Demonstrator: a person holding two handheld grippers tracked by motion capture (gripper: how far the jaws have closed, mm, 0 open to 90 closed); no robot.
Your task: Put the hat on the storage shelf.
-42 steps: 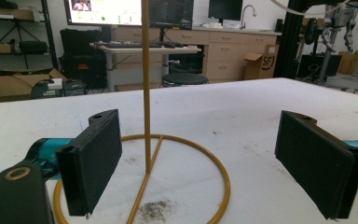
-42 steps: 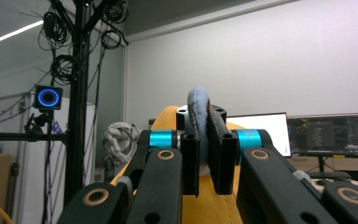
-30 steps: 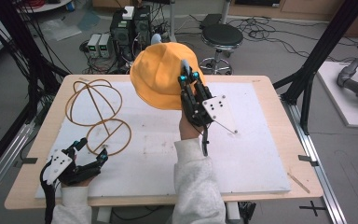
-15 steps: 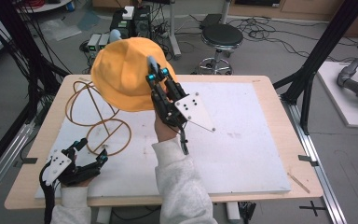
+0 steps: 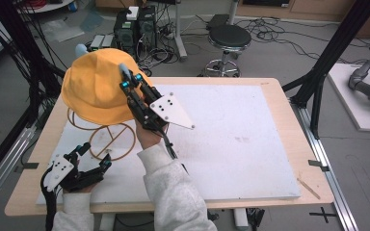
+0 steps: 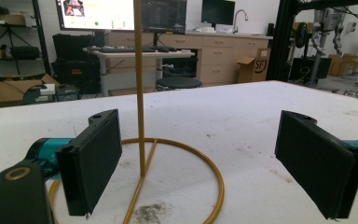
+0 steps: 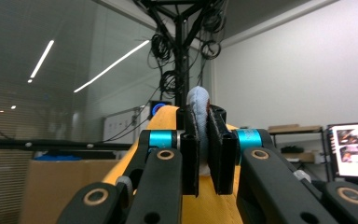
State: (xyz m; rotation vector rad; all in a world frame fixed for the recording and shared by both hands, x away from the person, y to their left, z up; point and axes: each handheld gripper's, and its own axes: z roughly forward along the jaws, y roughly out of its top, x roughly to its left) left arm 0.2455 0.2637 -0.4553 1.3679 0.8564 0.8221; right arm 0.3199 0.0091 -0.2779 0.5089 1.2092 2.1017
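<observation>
A yellow hat (image 5: 96, 86) hangs from my right gripper (image 5: 129, 79), whose jaws are shut on its pale blue edge (image 7: 198, 100); yellow cloth (image 7: 205, 205) shows behind the right gripper (image 7: 203, 140). The hat sits high at the table's left and hides the top of a gold wire stand (image 5: 112, 139). The stand's ring base rests on the white board. My left gripper (image 5: 95, 155) lies low at the front left, open, its jaws either side of the stand's base and upright rod (image 6: 140, 93) without touching them. Nothing is between the left gripper's (image 6: 209, 163) pads.
A white board (image 5: 231, 130) covers most of the wooden table (image 5: 270, 82). Black frame posts (image 5: 318, 82) stand at the table's left and right. A black stool (image 5: 229, 38) and electronics boxes (image 5: 130, 29) sit on the floor behind the far edge.
My right gripper has carried the yellow hat leftward from the table's middle to above the wire stand, whose upper loops are now covered. The left gripper has stayed put.
</observation>
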